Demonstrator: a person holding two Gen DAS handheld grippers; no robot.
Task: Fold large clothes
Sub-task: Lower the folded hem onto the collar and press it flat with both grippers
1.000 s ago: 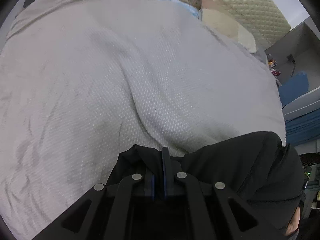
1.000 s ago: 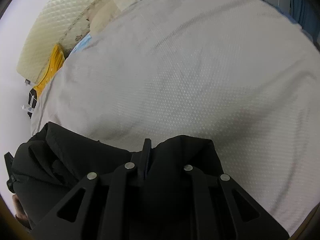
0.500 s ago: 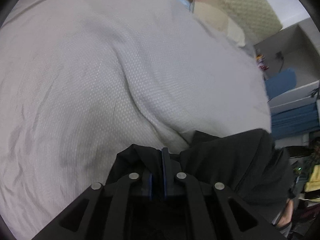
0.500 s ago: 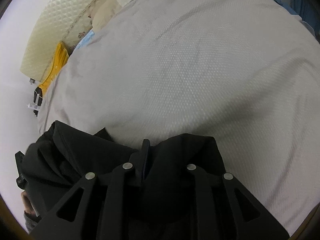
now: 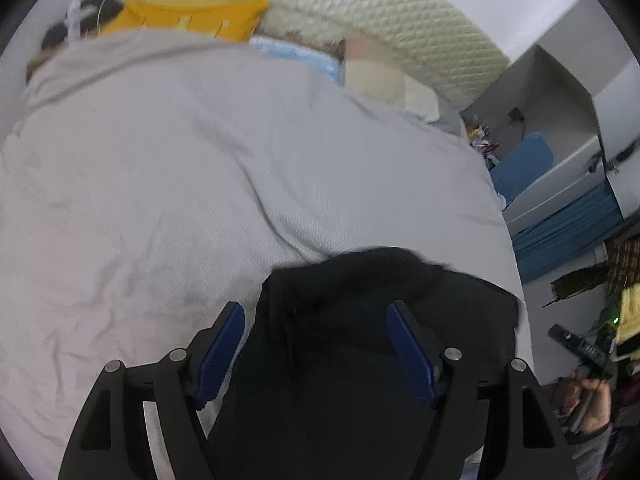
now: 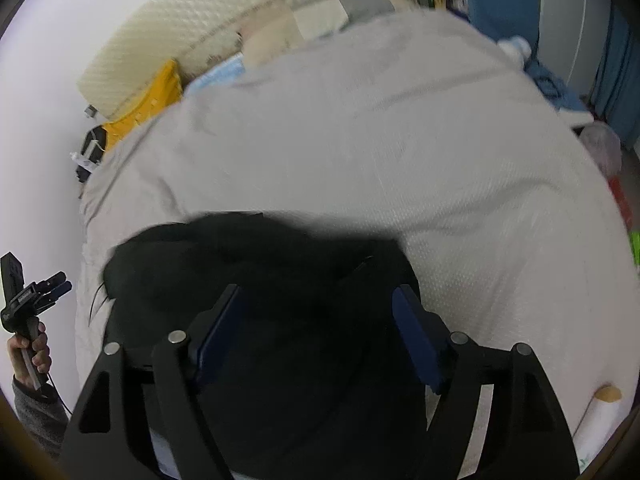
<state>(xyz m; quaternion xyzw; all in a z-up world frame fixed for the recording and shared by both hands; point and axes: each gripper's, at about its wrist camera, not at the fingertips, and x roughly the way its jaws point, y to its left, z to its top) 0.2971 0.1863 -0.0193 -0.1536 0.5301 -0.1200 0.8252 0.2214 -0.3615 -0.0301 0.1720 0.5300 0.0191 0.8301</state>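
A black garment point(image 5: 360, 320) lies bunched on the near edge of a bed with a pale grey cover point(image 5: 180, 168). My left gripper point(image 5: 316, 344) is open, its blue pads point(image 5: 222, 344) spread wide over the garment, holding nothing. In the right wrist view the same black garment point(image 6: 260, 272) lies on the cover point(image 6: 400, 140). My right gripper point(image 6: 316, 336) is open above it, with the blue pads point(image 6: 416, 336) apart. The left gripper also shows at the left edge of the right wrist view point(image 6: 52, 284). The right gripper's handle shows at the right edge of the left wrist view point(image 5: 580, 344).
A cream quilted headboard point(image 5: 380, 12) and pillows point(image 5: 380, 76) stand at the far end of the bed. A yellow pillow point(image 5: 188, 12) lies at the far left. Blue furniture point(image 5: 560, 208) stands to the right of the bed. A white wall point(image 6: 40, 120) runs along the left side.
Both grippers were shut on the black garment and are now open. The garment has dropped onto the bed, and both grippers have pulled back and up from it.
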